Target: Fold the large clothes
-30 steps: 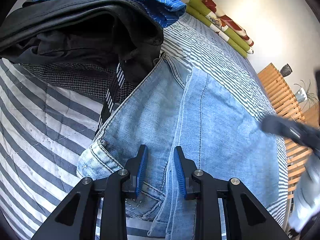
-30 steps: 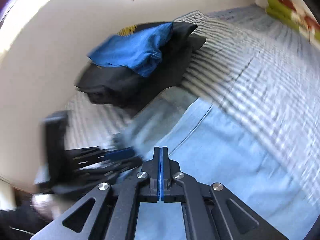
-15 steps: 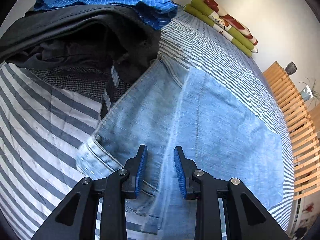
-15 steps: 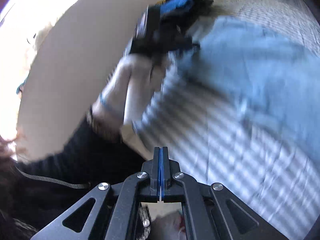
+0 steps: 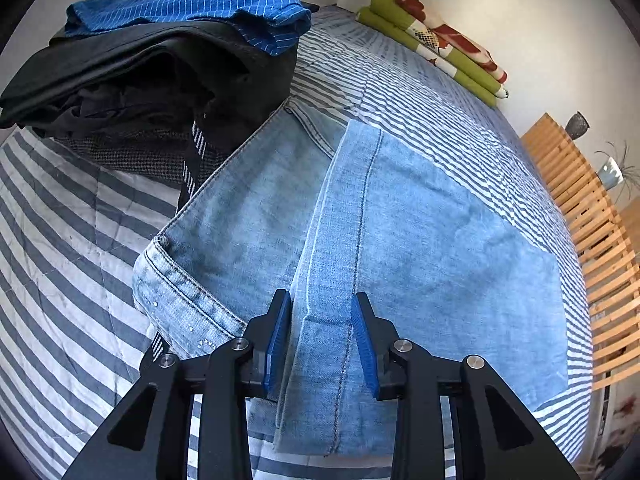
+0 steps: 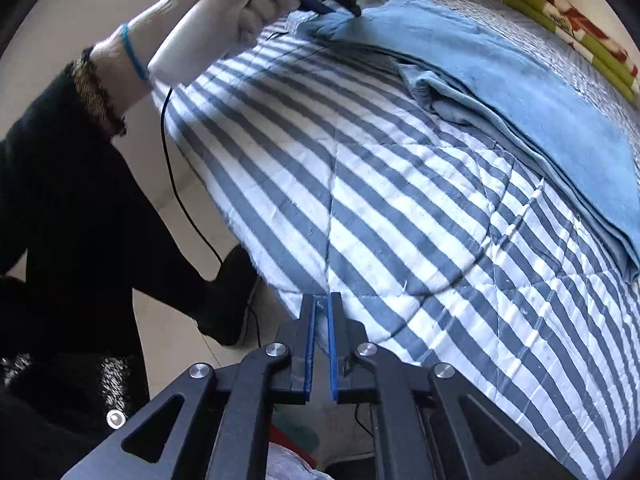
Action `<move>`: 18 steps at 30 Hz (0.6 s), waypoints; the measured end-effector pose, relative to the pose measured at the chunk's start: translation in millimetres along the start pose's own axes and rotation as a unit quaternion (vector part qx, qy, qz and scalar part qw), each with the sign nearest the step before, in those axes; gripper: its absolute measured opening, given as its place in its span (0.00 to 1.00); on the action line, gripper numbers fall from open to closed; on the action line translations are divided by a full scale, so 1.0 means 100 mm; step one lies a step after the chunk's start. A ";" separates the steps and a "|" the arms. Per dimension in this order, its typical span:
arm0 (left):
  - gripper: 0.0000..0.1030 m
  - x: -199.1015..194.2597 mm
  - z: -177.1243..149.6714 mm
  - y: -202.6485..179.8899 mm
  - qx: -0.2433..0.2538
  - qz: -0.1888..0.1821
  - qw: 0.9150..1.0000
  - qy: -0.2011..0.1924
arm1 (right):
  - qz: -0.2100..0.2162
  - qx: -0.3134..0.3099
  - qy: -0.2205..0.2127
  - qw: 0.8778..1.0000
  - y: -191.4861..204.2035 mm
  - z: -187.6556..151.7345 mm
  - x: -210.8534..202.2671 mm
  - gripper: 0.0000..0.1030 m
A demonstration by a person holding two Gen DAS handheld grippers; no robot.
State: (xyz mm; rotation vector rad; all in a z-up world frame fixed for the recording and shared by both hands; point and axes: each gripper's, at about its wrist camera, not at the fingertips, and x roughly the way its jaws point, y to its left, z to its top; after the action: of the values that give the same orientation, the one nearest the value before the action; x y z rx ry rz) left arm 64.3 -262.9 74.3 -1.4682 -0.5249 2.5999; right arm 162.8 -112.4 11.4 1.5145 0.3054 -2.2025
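1. I am holding my left gripper (image 5: pixel 320 336) over the jeans (image 5: pixel 420 240), fingers apart, straddling a folded denim edge at 6 o'clock without clamping it; they have just been opening slightly.
2. My right gripper (image 6: pixel 320 344) is hanging over the striped quilt (image 6: pixel 360 184) near its edge, its pads just parting by a narrow slit with nothing between them.
3. The jeans are lying flat, apparently folded at least once, running from 12 toward 3 o'clock in the right view.
4. I am judging further folds remain, then stacking on the folded pile (image 5: pixel 160 64) at 10 o'clock.
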 end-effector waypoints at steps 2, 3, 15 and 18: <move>0.33 -0.01 0.00 -0.02 0.004 0.001 1.000 0.000 | -0.014 -0.017 0.000 1.000 0.05 0.00 -0.01 0.11; 0.33 -0.03 -0.01 -0.02 0.006 0.002 1.000 -0.001 | -0.018 -0.025 0.001 1.000 0.08 -0.01 -0.01 0.14; 0.34 -0.21 0.06 -0.05 0.004 -0.010 1.000 -0.016 | -0.008 0.011 -0.003 1.000 -0.12 -0.09 -0.23 0.23; 0.34 -0.31 0.08 -0.11 0.003 -0.030 0.999 -0.025 | -0.016 0.070 -0.050 0.996 -0.46 -0.10 -0.53 0.27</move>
State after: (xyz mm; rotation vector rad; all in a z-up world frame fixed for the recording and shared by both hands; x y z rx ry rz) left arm 73.2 -262.5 107.2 -1.3665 -0.5581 2.5955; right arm 164.4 -55.7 53.6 1.4738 0.1472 -2.3586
